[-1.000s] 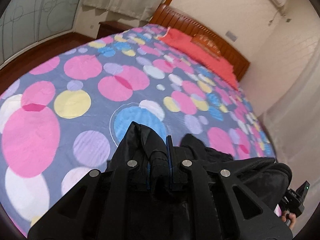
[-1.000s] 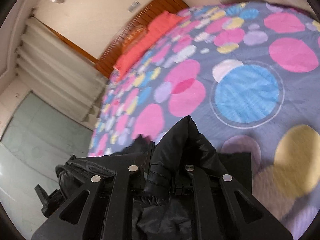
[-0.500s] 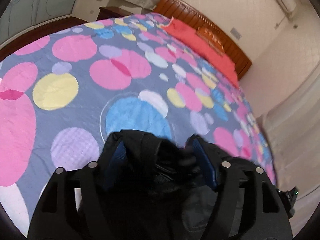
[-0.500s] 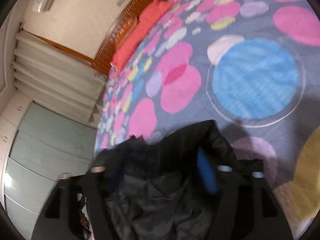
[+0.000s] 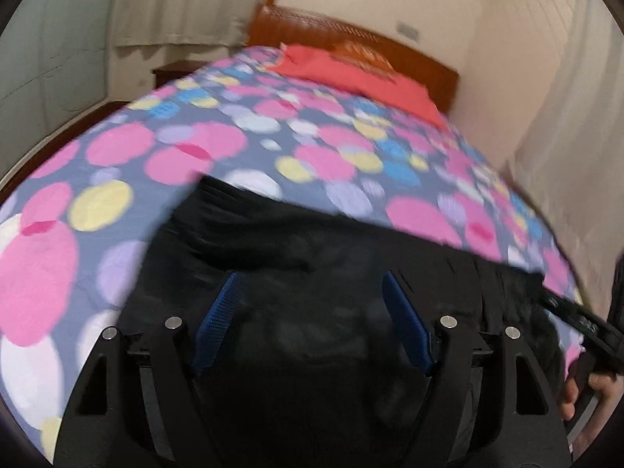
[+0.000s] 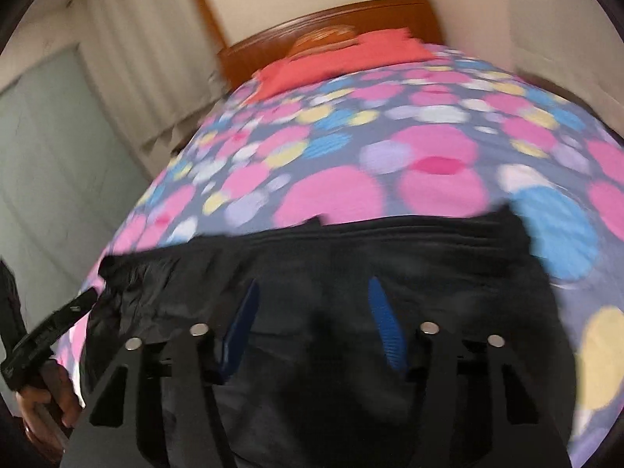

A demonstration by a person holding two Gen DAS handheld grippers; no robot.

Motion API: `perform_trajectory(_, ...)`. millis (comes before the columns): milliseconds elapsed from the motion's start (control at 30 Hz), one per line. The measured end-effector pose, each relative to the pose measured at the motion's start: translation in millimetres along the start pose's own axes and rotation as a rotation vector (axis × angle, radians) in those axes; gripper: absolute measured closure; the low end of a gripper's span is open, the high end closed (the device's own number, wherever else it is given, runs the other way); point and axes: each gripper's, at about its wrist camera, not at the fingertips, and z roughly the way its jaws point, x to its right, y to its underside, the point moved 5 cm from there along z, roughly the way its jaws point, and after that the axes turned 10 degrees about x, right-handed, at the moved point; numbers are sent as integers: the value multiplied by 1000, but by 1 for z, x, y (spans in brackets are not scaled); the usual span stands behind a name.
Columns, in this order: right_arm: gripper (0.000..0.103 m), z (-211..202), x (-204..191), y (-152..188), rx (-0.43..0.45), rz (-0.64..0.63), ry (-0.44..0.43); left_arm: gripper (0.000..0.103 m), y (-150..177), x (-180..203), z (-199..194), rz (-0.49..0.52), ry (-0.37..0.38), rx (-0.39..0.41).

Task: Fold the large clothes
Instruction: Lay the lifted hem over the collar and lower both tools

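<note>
Left gripper: we held the left gripper (image 5: 312, 312) above the garment with its blue-padded fingers (image 5: 218, 312) spread wide, nothing between them.
Right gripper: we held the right gripper (image 6: 312, 316) the same way, its jaws apart and empty, its blue pads (image 6: 384, 319) over dark cloth.
Garment: the black jacket (image 5: 351, 241) lay spread on the bed, its far edge running across both views; in the right wrist view it (image 6: 409, 245) filled the near part of the bed.
Bedspread: we saw a grey quilt (image 5: 117, 148) printed with pink, blue, yellow and lilac circles, under the jacket.
Pillows: red pillows (image 5: 351, 74) lay at the far end, against a wooden headboard (image 5: 390, 45).
Hands: our right hand (image 5: 589, 386) showed at the edge of the left wrist view; our left hand (image 6: 46, 394) showed at the edge of the right wrist view.
Sharpness: both views were blurred.
</note>
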Motion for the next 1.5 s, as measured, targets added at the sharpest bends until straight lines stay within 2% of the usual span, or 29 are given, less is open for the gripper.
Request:
perform_trajectory(67,46,20,-22,6,-17,-77,11,28,8,12,16,5,-2,-7)
perform_trajectory(200,46,53,-36,27,-41,-207,81,28,22,16,48,65,-84,-34)
perform_trajectory(300,46,75,-26,52,-89,-223,110,27,41,12,74,99,-113,-85)
perform_trajectory(433,45,82,-19,58,-66,-217,117,27,53,17,85,177,-178,-55)
perform_trajectory(500,45,82,-22,58,-71,-223,122,26,54,19,87,196,-191,-65)
perform_trajectory(600,45,67,-22,48,-82,-200,96,27,45,17,74,194,-157,-101)
perform_trajectory(633,44,52,-17,39,-55,-183,79,27,40,14,63,194,-144,-94)
perform_trajectory(700,44,36,-7,21,-3,-185,93,27,24,5,41,185,-139,-24)
perform_trajectory(800,44,21,25,-5,46,-212,191,27,1,-18,29,180,-199,57)
perform_trajectory(867,44,24,55,-11,32,-208,274,27,-3,-39,40,159,-247,30)
perform_trajectory(933,44,32,78,-6,-4,-182,314,27,2,-57,54,111,-270,-9)
perform_trajectory(1000,38,45,95,9,-50,-158,324,27,11,-63,65,108,-289,-42)
perform_trajectory(1100,35,59,105,24,-62,-125,306,24,23,-66,81,128,-310,-70)
perform_trajectory(1233,34,64,112,30,-47,-88,289,21,29,-70,92,110,-310,-79)
perform_trajectory(1333,34,64,110,29,-54,-75,280,20,31,-64,93,137,-333,-94)
perform_trajectory(1433,33,44,111,22,-62,-30,280,21,24,-64,76,128,-323,-132)
perform_trajectory(1500,33,20,111,19,-46,-9,265,21,21,-66,51,90,-282,-113)
